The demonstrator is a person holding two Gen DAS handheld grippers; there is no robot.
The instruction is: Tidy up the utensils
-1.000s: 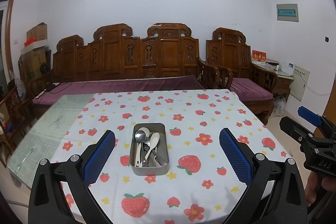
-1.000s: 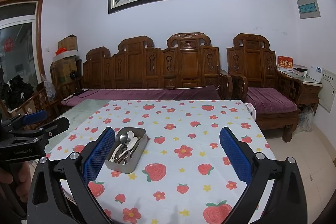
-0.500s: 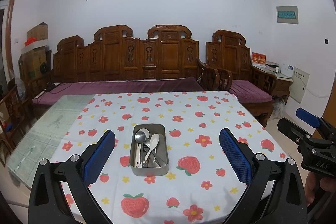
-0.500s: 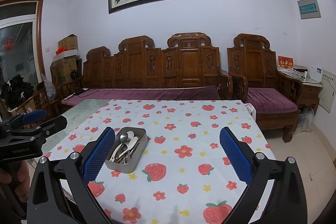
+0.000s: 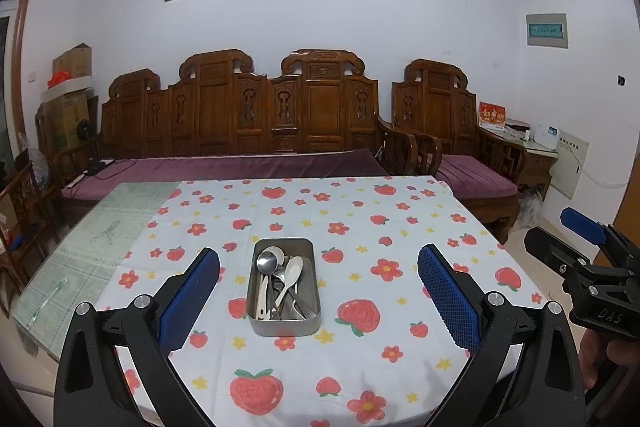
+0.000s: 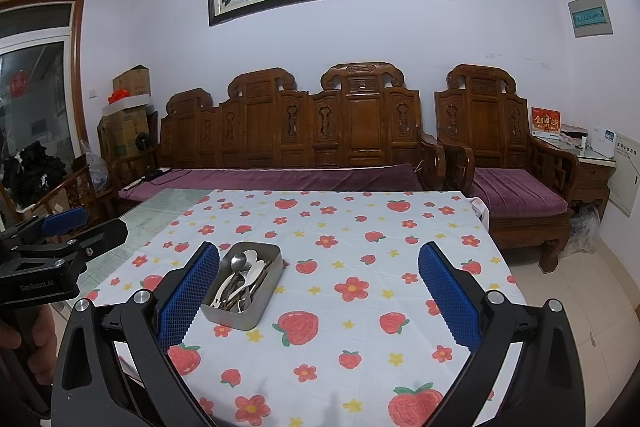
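A metal tray [image 5: 262, 323] stands on the strawberry-print tablecloth [image 5: 360, 355] and holds several spoons, white and steel [image 5: 280, 279]. My left gripper [image 5: 318, 291] is open and empty, held above the near edge with the tray between its blue pads. My right gripper [image 6: 318, 291] is open and empty; the tray [image 6: 256, 315] lies just past its left finger [image 6: 188, 291]. Each gripper shows at the edge of the other's view, the right one in the left wrist view [image 5: 588, 267], the left one in the right wrist view [image 6: 52, 247].
The table's left part is bare glass over a green mat [image 5: 80, 259]. A carved wooden bench with purple cushions [image 5: 240, 167] stands behind the table, an armchair [image 5: 472, 163] at the right. Boxes [image 6: 128, 107] are stacked at the far left.
The left wrist view has drifted slightly; the tray sits a little lower and closer in it. The right view is nearly unchanged. Both grippers stay open.
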